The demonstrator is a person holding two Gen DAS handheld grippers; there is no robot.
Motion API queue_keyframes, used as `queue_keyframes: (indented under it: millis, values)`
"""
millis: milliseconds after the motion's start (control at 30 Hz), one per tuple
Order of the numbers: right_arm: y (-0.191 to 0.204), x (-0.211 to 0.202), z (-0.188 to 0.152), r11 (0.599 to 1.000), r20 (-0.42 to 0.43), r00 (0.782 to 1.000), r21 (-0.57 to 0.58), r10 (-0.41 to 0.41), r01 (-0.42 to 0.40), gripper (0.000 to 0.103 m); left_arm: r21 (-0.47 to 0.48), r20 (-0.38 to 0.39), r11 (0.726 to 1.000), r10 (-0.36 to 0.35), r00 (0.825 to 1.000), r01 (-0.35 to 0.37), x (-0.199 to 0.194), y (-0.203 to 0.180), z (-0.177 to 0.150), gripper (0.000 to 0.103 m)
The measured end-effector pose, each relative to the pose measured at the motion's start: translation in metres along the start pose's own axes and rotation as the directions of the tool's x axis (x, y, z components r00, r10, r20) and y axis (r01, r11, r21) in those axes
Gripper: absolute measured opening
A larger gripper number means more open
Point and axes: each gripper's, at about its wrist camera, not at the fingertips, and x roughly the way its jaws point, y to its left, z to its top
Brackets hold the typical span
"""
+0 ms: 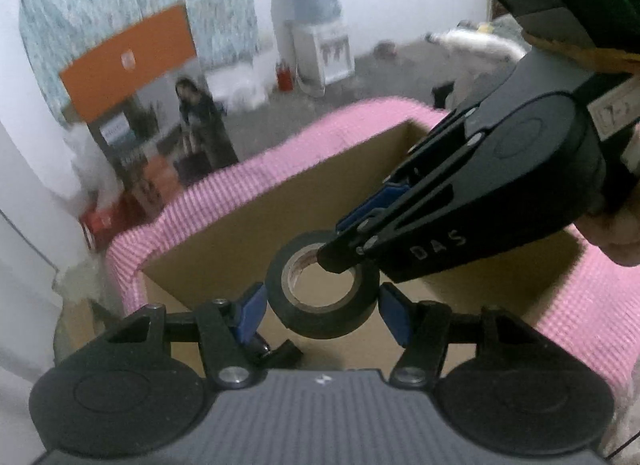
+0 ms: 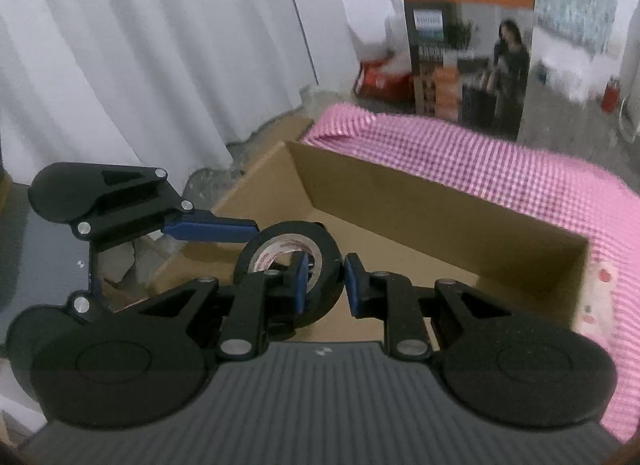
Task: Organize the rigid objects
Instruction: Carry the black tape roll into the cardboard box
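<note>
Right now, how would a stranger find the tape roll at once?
Find the open cardboard box on the pink checked cloth. Above it, two grippers hold one ring: the tape roll, the only black, round thing with a pale core.

My left wrist view sits close behind its fingers, angled down into the cardboard box (image 1: 320, 193). My right wrist view looks down from the other side, equally near. Both share the box, the tape roll (image 1: 322, 297), pink checked cloth (image 1: 240, 181), and the orange-topped carton (image 1: 140, 65).
</note>
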Motion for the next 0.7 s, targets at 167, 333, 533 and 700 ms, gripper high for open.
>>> queue_keyframes:
  millis: [167,333,533,700]
  values:
    - [-0.034,0.062,0.014,0.998,-0.101,0.995,0.069,0.020,-0.013,0.018,-0.017,-0.111,1.000,-0.001,0.994,-0.001,0.055,0.018,0.008,0.063]
    - [-0.052,0.110,0.019,0.996,-0.173,0.985,0.089,0.014,0.002,0.017,-0.038,-0.185,0.999,-0.006,0.983,-0.001,0.090,0.028,0.008,0.063]
    - [-0.065,0.141,0.018,0.992,-0.207,0.978,0.126,0.025,0.001,0.017,-0.065,-0.238,0.998,-0.015,0.971,0.000,0.110,0.034,0.007,0.063]
    - [-0.070,0.161,0.018,0.988,-0.219,0.974,0.152,0.057,-0.024,0.019,-0.069,-0.248,0.998,-0.007,0.969,-0.011,0.116,0.033,0.007,0.056]
